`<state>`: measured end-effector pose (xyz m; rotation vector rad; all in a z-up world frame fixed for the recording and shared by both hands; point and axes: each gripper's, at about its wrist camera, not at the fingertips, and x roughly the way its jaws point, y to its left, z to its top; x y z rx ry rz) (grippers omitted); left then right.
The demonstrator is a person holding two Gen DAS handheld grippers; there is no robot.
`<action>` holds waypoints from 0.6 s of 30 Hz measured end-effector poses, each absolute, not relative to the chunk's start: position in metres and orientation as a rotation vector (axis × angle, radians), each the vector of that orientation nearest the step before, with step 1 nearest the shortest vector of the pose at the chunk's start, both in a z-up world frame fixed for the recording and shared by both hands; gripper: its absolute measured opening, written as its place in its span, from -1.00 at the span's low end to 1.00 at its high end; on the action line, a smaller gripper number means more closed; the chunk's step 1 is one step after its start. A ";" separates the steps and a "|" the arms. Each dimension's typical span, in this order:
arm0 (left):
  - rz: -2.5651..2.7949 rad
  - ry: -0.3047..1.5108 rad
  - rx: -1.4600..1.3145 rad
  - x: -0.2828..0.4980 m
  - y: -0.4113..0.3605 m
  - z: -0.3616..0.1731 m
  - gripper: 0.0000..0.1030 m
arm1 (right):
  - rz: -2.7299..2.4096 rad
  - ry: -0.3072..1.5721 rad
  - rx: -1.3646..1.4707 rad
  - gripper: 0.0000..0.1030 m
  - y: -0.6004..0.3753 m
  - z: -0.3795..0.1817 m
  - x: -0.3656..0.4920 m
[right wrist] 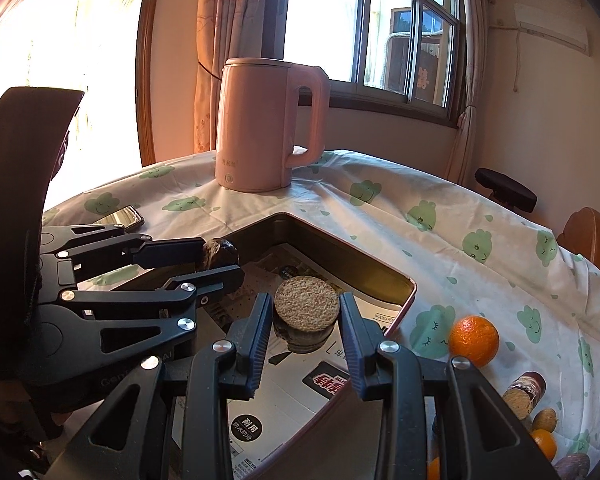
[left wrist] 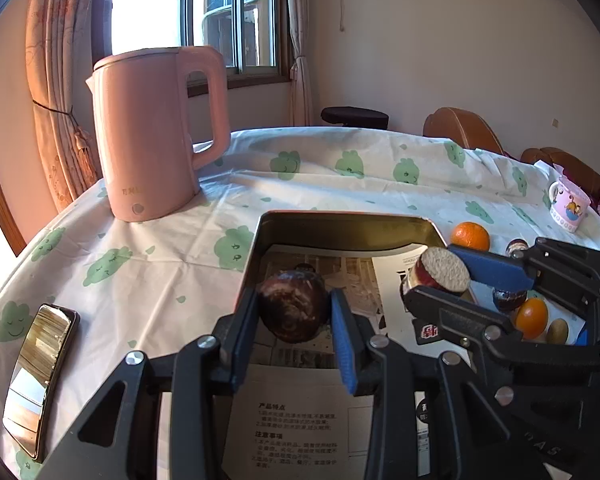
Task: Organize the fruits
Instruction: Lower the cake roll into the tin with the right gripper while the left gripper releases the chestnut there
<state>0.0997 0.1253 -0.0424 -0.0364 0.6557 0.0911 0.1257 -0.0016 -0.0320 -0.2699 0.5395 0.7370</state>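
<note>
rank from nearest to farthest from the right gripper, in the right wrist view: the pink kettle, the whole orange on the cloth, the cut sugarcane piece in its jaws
1. Cut sugarcane piece with the pale fibrous end: between the jaws of the right gripper, over the metal tray.
2. Whole round orange: just right of the gripper, on the tablecloth outside the tray.
3. Pink plastic kettle: far side of the table, by the window.

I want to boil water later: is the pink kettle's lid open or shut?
Shut. The lid lies flat and flush on the upright pink kettle, with no gap showing in either view.

Clothed table (left wrist: 300, 184), kettle (left wrist: 152, 136), tin (left wrist: 340, 226), oranges (left wrist: 470, 235)
</note>
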 end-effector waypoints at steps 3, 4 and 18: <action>0.090 0.666 -0.038 0.101 0.126 -0.043 -0.27 | 0.739 0.552 -0.275 -0.30 0.001 -0.035 0.127; 0.093 0.669 -0.036 0.101 0.125 -0.044 -0.27 | 0.739 0.554 -0.276 -0.30 0.001 -0.036 0.128; 0.095 0.652 -0.072 0.092 0.129 -0.040 0.01 | 0.729 0.552 -0.247 -0.11 -0.006 -0.034 0.127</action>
